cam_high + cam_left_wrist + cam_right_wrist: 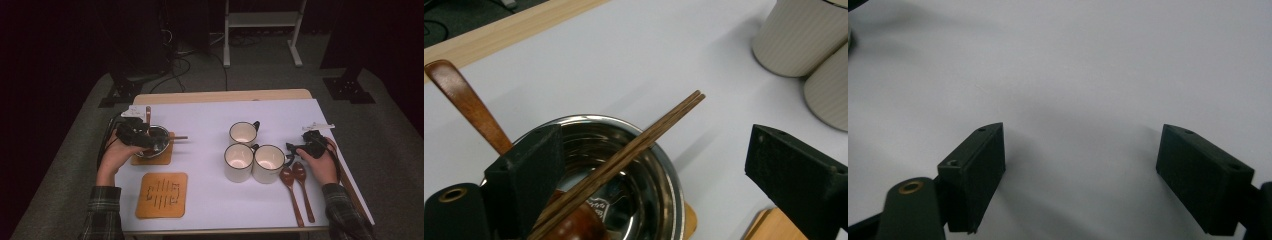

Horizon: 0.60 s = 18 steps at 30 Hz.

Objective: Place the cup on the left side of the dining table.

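White tabletop | left claw wide over bowl | right claw wide | no legible writing

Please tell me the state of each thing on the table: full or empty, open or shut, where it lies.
Left claw: open, over the bowl.
Right claw: open, empty.
Bowl: on a coaster, holds chopsticks and a spoon.
Three mugs: upright, empty.
Two spoons: flat on the table.
Second coaster: bare.

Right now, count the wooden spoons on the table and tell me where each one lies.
3. Two wooden spoons lie side by side right of the mugs, near the right hand-held gripper. A third spoon leans in the steel bowl. Others may be hidden.
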Available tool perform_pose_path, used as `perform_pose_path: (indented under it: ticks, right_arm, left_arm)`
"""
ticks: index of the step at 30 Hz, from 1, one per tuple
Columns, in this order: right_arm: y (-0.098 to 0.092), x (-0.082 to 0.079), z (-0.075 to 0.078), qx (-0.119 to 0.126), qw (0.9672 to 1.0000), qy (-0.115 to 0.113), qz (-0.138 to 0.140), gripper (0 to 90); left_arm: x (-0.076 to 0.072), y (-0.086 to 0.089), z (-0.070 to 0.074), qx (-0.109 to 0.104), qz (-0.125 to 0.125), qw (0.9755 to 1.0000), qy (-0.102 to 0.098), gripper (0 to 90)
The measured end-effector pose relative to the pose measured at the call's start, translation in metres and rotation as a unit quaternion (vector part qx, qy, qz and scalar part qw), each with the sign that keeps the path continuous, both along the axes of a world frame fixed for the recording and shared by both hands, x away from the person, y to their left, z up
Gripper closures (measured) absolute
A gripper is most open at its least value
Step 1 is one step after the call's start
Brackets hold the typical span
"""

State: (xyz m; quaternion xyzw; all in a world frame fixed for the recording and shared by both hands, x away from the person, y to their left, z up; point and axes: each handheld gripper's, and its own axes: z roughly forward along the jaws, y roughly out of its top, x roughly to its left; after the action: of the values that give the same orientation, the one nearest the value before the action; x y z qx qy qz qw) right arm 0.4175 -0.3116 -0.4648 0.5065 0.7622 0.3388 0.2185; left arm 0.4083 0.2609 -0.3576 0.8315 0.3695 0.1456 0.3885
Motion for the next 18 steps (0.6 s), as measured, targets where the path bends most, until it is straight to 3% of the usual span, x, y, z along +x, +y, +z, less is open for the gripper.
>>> perform_pose_path:
  ticks: [5, 18]
  right_arm:
    - [0.0, 0.0, 0.0, 0.0, 1.0, 0.0, 0.0, 18.1]
    - [0.0, 0.0, 0.0, 0.0, 1.0, 0.0, 0.0, 18.2]
  left_arm:
    - [-0.009, -0.009, 0.0, -0.01, -0.002, 0.9999, -0.004, 6.1]
    - [-0.029, -0.036, -0.001, -0.002, -0.01, 0.9998, -0.02, 1.8]
